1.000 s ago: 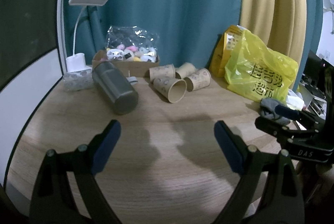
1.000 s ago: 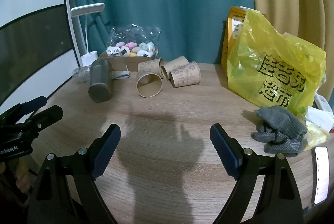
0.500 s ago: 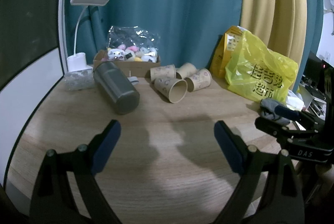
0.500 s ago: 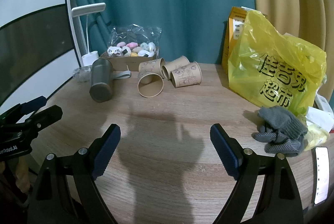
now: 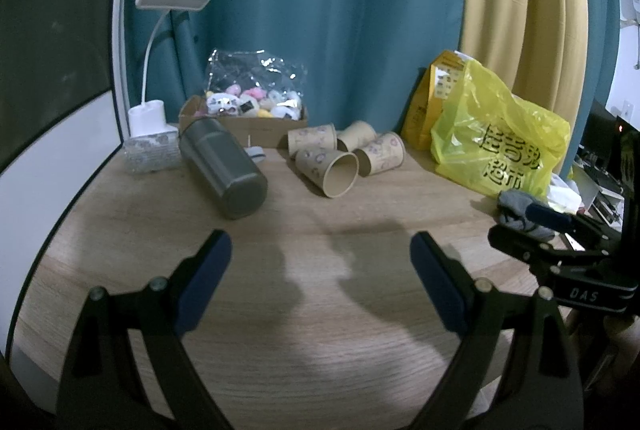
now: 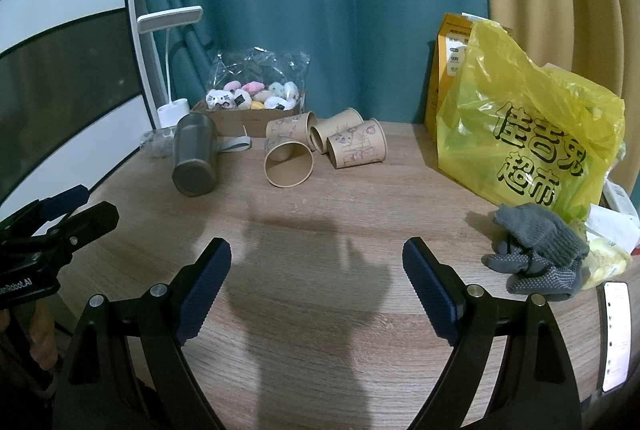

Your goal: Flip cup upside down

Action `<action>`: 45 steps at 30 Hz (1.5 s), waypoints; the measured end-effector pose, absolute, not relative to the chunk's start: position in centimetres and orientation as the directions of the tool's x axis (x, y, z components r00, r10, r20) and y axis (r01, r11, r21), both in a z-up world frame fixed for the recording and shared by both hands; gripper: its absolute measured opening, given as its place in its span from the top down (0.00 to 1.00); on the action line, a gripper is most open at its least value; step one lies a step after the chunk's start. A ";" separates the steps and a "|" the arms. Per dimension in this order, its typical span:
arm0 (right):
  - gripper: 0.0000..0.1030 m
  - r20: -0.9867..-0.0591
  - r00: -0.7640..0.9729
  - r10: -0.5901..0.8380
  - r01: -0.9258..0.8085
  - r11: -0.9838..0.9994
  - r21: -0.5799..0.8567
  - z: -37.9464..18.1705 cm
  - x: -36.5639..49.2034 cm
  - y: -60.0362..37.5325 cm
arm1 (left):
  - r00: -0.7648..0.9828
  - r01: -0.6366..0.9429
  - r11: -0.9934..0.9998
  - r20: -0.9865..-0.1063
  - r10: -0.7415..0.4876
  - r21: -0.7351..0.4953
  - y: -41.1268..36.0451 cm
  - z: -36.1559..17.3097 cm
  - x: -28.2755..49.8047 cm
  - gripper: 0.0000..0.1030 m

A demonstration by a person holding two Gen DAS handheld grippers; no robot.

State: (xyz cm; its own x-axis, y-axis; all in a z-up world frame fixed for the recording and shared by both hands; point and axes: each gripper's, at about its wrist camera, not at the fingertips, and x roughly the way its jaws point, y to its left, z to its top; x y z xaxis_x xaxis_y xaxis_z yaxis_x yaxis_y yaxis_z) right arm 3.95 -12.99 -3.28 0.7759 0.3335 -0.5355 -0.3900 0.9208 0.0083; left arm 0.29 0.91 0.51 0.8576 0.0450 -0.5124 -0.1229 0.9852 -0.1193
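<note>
Several brown paper cups lie on their sides at the back of the wooden table. The nearest cup [image 5: 328,169] [image 6: 289,161] points its open mouth toward me. Three more cups [image 5: 378,153] [image 6: 356,145] lie behind and right of it. My left gripper [image 5: 320,270] is open and empty, well short of the cups. My right gripper [image 6: 316,270] is open and empty, also well short of them. Each gripper shows at the edge of the other's view, the right one [image 5: 560,242] and the left one [image 6: 56,218].
A grey metal flask [image 5: 222,165] [image 6: 195,159] lies left of the cups. A cardboard box of plush toys [image 5: 244,113], a white desk lamp [image 5: 152,109] and a yellow plastic bag [image 6: 528,133] stand at the back. Grey gloves [image 6: 536,250] and a phone [image 6: 614,334] lie right.
Both grippers have moved slightly forward toward the cups; the cups and flask appear a little closer. Both jaws stay open.
</note>
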 end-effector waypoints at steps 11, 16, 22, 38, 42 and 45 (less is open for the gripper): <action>0.13 -0.538 0.774 0.333 -0.388 0.922 0.013 -3.2 3.9 -13.0 | 0.858 -0.123 0.985 -0.512 0.045 -0.120 0.9 0.5 0.2 0.11; 0.13 -0.538 0.774 0.333 -0.389 0.921 0.011 -3.2 4.0 -13.1 | 0.856 -0.122 0.985 -0.516 0.042 -0.121 0.9 0.4 0.3 0.11; 0.13 -0.537 0.777 0.329 -0.385 0.923 0.008 -3.0 4.7 -13.7 | 0.850 -0.100 0.989 -0.527 0.025 -0.114 1.9 1.4 2.3 0.11; 0.13 -0.576 0.741 0.346 -0.428 0.904 -0.008 -1.2 12.0 -14.5 | 0.758 -0.005 0.997 -0.650 -0.046 -0.076 3.9 2.3 13.9 0.11; 0.13 -0.586 0.729 0.354 -0.439 0.898 -0.004 -1.3 14.7 -14.3 | 0.742 -0.006 0.996 -0.669 -0.052 -0.085 4.5 2.1 17.5 0.11; 0.13 -0.593 0.718 0.364 -0.449 0.894 0.005 -1.3 16.8 -14.3 | 0.732 -0.004 0.996 -0.679 -0.057 -0.088 5.0 2.2 20.3 0.11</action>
